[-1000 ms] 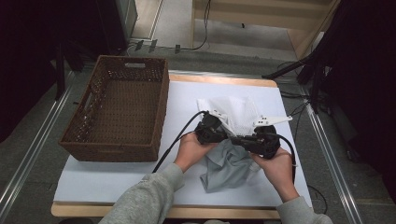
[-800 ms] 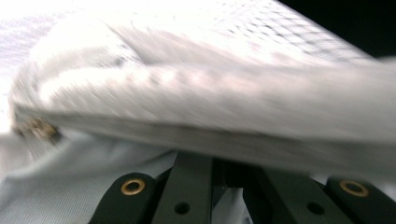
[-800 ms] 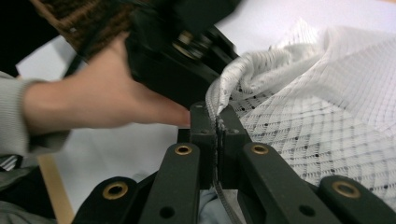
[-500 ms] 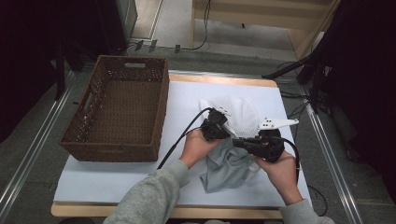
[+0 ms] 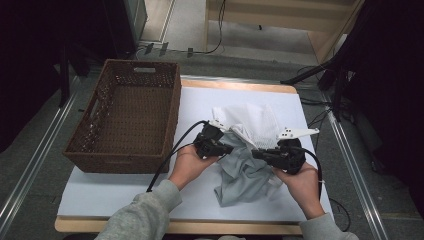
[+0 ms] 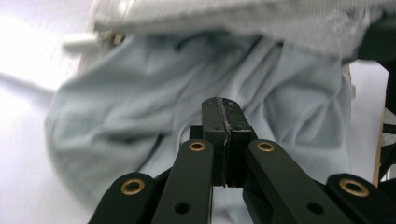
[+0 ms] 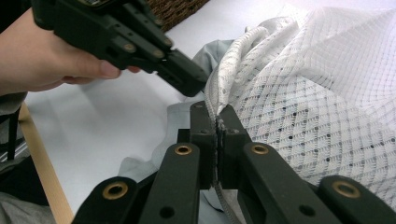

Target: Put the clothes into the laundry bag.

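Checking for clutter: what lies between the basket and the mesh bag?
In the high view, bare white tabletop separates the basket from the mesh bag; nearer the person, the left gripper intrudes.

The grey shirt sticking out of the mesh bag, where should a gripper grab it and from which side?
Probably the bunched folds of the grey shirt on its near, free end, coming from the person's side. That end lies loose on the table, while the far end sits in the white mesh bag, whose edge the right gripper pinches.
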The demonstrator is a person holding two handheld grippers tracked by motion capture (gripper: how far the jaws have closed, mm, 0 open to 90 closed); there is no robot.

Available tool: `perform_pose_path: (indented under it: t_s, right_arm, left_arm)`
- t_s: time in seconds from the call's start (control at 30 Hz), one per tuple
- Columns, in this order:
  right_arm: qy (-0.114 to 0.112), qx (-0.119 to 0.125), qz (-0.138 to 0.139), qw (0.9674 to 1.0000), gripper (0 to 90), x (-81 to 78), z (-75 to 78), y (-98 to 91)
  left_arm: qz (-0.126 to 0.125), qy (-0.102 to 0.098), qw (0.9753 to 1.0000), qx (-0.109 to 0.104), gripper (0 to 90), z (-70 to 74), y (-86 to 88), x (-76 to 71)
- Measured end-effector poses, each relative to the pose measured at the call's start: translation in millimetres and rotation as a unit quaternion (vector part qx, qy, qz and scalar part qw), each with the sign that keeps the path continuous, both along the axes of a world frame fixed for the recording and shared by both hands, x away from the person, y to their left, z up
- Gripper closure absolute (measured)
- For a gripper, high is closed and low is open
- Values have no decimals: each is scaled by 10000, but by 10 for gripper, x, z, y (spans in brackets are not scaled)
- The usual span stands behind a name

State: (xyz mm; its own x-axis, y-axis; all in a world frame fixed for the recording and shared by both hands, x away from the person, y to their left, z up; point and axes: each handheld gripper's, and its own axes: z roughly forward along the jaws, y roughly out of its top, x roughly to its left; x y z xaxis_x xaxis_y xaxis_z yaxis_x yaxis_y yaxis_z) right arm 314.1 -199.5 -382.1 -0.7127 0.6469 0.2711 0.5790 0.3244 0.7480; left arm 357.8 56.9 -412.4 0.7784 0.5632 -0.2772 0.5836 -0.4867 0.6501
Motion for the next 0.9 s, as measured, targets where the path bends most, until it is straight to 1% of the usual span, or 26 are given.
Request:
perform_pose_path:
  t_s: [0.13,0.23,0.3,0.33,0.37,0.4,0.47,0.5,0.53,0.57,0.6,0.63,0.7,0.73,0.77,0.83,0.87,0.9]
  right_arm:
    - [28,3,10,10000,886,5,-14,10]
    - [30,-13,25,10000,886,11,-21,13]
    - [40,-11,22,10000,887,11,-22,15]
    - [39,-18,28,10000,886,12,-22,16]
    - [39,-17,24,10000,886,13,-22,18]
    - [45,-14,27,10000,886,14,-22,20]
    - [42,-8,36,10000,886,15,-22,24]
    - [43,-9,38,10000,886,15,-23,23]
    - [44,-10,34,10000,886,14,-23,22]
    - [43,-7,30,10000,886,13,-22,21]
    - [44,-7,33,10000,886,13,-23,20]
    - [55,-6,30,10000,886,13,-23,20]
    - [41,-2,37,10000,886,13,-23,17]
    - [27,-1,42,10000,886,12,-22,14]
    - [34,2,44,10000,886,11,-20,12]
    - [39,11,48,10000,886,15,-22,12]
    - [60,1,51,10000,886,17,-24,15]
    - [62,-4,45,10000,886,18,-25,20]
  left_arm:
    - [50,15,10000,41,900,-72,149,-122]
    - [167,47,9997,194,900,-165,233,-183]
    - [259,150,9993,239,900,-254,287,-188]
    - [304,227,9990,217,900,-294,303,-189]
    - [320,260,9990,184,900,-324,314,-189]
    - [331,245,9989,208,900,-345,317,-192]
    - [318,165,9987,353,900,-371,318,-184]
    - [375,114,9984,409,900,-388,324,-177]
    - [362,141,9982,449,900,-407,328,-165]
    - [328,187,9984,413,900,-422,316,-162]
    - [315,200,9981,480,900,-440,301,-157]
    - [373,173,9977,532,900,-462,288,-150]
    - [459,202,9972,562,900,-492,296,-117]
    - [471,161,9972,553,900,-494,288,-115]
    - [477,165,9972,548,900,-496,278,-108]
    - [544,243,9970,497,900,-501,264,-69]
    - [549,244,9970,490,900,-502,250,-50]
    - [541,201,9972,485,900,-506,234,-35]
